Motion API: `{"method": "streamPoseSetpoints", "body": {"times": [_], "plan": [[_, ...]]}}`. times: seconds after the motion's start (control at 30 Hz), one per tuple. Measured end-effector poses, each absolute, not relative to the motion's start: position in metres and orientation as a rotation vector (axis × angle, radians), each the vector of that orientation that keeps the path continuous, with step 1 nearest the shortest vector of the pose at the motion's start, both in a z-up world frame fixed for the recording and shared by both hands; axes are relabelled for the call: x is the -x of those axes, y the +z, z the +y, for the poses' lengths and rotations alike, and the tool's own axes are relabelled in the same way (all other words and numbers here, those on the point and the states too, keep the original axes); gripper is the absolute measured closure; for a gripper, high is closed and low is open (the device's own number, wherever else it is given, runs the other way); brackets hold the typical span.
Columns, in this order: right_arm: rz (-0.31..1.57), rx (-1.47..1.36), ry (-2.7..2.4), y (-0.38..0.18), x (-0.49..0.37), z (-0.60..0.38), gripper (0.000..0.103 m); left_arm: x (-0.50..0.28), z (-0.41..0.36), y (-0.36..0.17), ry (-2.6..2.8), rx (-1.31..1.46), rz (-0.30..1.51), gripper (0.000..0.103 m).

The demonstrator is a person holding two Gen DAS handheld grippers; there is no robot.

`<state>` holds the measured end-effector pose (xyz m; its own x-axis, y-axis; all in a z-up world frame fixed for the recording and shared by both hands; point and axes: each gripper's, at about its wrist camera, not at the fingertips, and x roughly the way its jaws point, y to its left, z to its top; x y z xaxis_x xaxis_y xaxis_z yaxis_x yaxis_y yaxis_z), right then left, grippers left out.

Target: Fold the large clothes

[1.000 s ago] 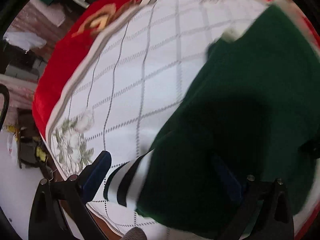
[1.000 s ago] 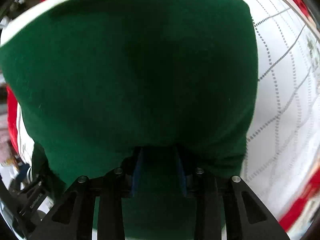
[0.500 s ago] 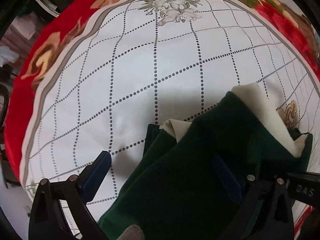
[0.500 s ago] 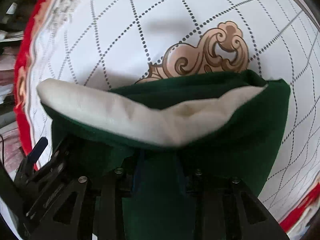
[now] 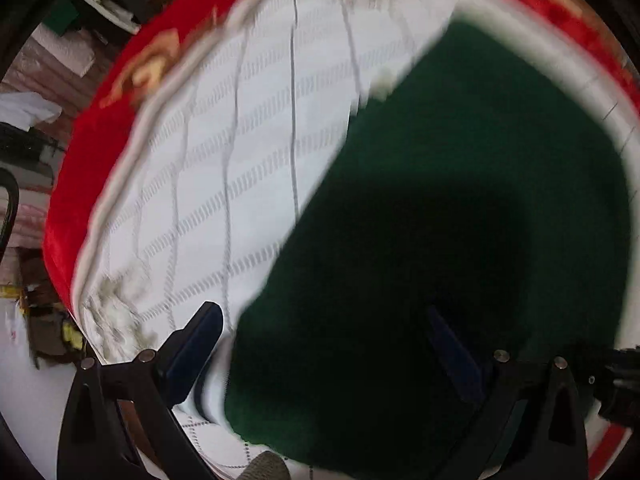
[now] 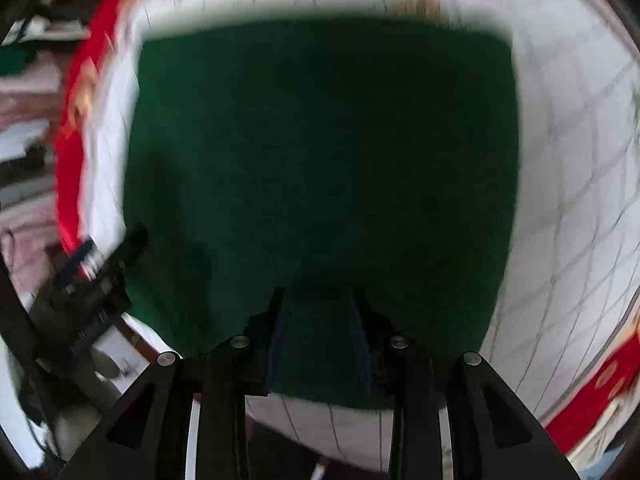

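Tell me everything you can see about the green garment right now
The green garment is dark green, with a soft, fleece-like look, and both views are motion-blurred. In the right wrist view it shows as a broad, roughly rectangular panel over the white grid-patterned cloth with its red border. The right gripper is shut on its near edge. In the left wrist view the left gripper stands open, one finger beside the garment and the other against it. No sleeves, collar or lining can be made out.
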<state>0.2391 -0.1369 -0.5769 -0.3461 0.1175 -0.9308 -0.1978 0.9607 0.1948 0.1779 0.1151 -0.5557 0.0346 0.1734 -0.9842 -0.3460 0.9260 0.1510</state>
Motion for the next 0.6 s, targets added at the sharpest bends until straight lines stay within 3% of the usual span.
{"method": "streamPoseSetpoints", "body": {"times": [0.1,0.27,0.3,0.4,0.5,0.6], "plan": [[1.854,0.035,0.282,-0.608,-0.230,-0.134,0.070,-0.173,0.126,-0.579,0.421,0.219,1.450,0.000],[1.903,-0.129,0.316,-0.600,-0.231,-0.144,0.067,-0.167,0.131,-0.557,0.438,0.267,1.441,0.000],[1.888,-0.194,0.355,-0.590,-0.229,-0.153,0.060,-0.160,0.134,-0.546,0.446,0.296,1.425,0.000],[1.780,-0.402,0.358,-0.557,-0.205,-0.196,0.025,-0.124,0.149,-0.515,0.483,0.454,1.375,0.000],[1.694,-0.577,0.296,-0.541,-0.174,-0.246,0.023,-0.079,0.165,-0.506,0.533,0.650,1.357,0.000],[1.658,-0.693,0.219,-0.568,-0.147,-0.265,0.023,-0.039,0.175,-0.517,0.572,0.823,1.349,0.000]]}}
